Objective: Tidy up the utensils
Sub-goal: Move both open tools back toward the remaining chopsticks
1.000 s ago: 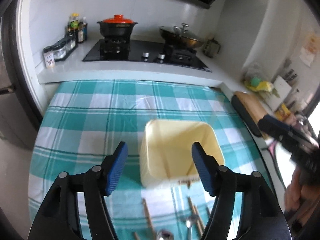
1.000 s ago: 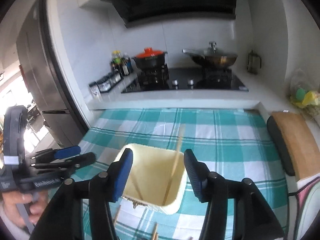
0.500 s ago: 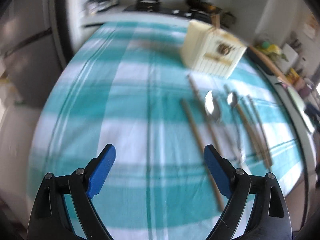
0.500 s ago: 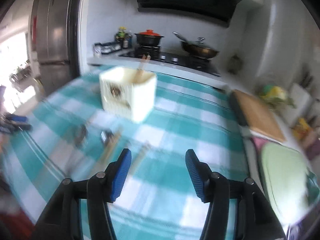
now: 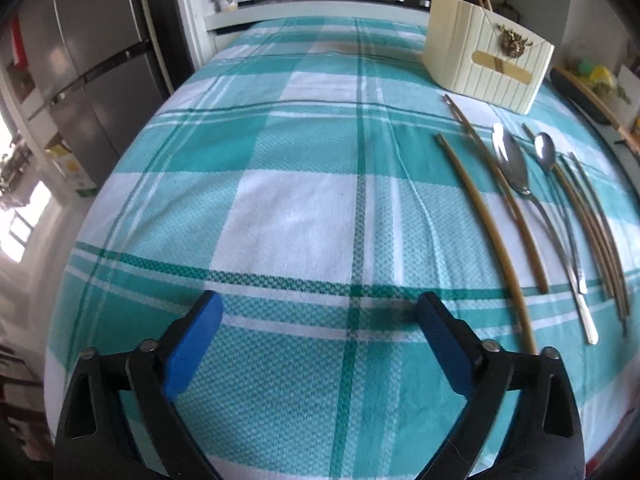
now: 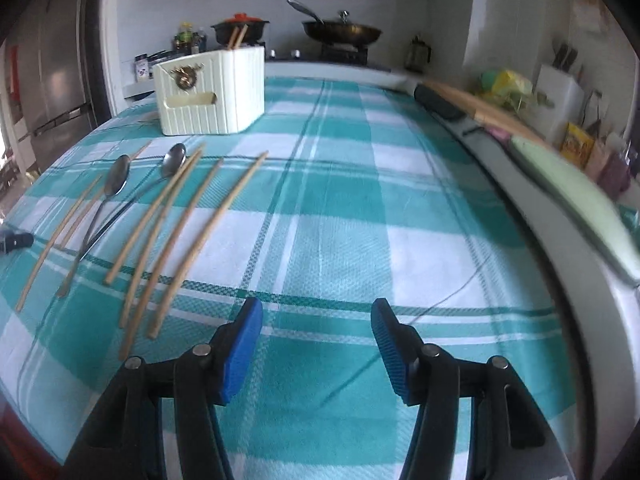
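The left claw (image 5: 316, 336) hung low over the near edge of the tabletop (image 5: 300, 208), its blue pads spread wide and holding nothing, with only bare checked cloth between them. That posture suited a pause between picks, as nothing lay within its reach.

Further along toward the right edge, the loose utensils lay in a rough row, handles toward the near edge, probably so each could be pinched by its end. The leftmost chopstick (image 5: 486, 236) ran almost to the left claw's right finger. Beside it lay another chopstick (image 5: 508, 204), then two spoons (image 5: 516, 168) bowl-end toward the far edge, then several more chopsticks (image 6: 168, 216) packed close, some touching.

At the far edge, beyond the row, the cream utensil holder (image 6: 210, 94) stood upright with two chopsticks (image 6: 236, 38) already leaning inside, so sorting looked begun but mostly undone.

The right claw (image 6: 316, 344) hovered over the near edge too, pads apart and empty, the rightmost chopstick (image 6: 216, 220) just to its left. That one seemed the likeliest next pick, since it lay alone and easy to pinch.
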Available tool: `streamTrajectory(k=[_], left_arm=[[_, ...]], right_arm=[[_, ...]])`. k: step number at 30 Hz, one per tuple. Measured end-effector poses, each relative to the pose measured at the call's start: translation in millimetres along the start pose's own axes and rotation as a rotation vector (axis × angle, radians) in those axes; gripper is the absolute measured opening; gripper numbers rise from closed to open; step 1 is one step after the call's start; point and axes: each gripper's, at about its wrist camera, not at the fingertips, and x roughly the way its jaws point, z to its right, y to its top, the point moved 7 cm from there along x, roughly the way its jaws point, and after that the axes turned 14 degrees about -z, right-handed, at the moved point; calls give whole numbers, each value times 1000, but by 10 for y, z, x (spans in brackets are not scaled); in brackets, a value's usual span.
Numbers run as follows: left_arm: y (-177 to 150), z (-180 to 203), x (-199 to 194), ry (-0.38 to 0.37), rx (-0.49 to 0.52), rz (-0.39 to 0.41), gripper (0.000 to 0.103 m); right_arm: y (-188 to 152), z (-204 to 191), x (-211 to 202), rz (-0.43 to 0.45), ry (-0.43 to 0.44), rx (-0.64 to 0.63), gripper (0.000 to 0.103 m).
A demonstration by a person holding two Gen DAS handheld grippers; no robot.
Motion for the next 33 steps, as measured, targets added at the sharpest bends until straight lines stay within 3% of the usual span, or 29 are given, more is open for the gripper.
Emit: streamTrajectory(k=[5,7,26,33], left_arm=[[12,-56,66,-16,-22,-23,103],[22,-43,77,-11,-28,-19,103],[-39,2,2,11,-34,3,102],[55,175,-275,-119,-45,80,102]], right_arm=[[-22,-1,110,-29,11,23,59],[-29,28,126,-28,16,50,64],[-13,31,139,-34,12,60,66],[-9,32,137,-33,12,61,66]])
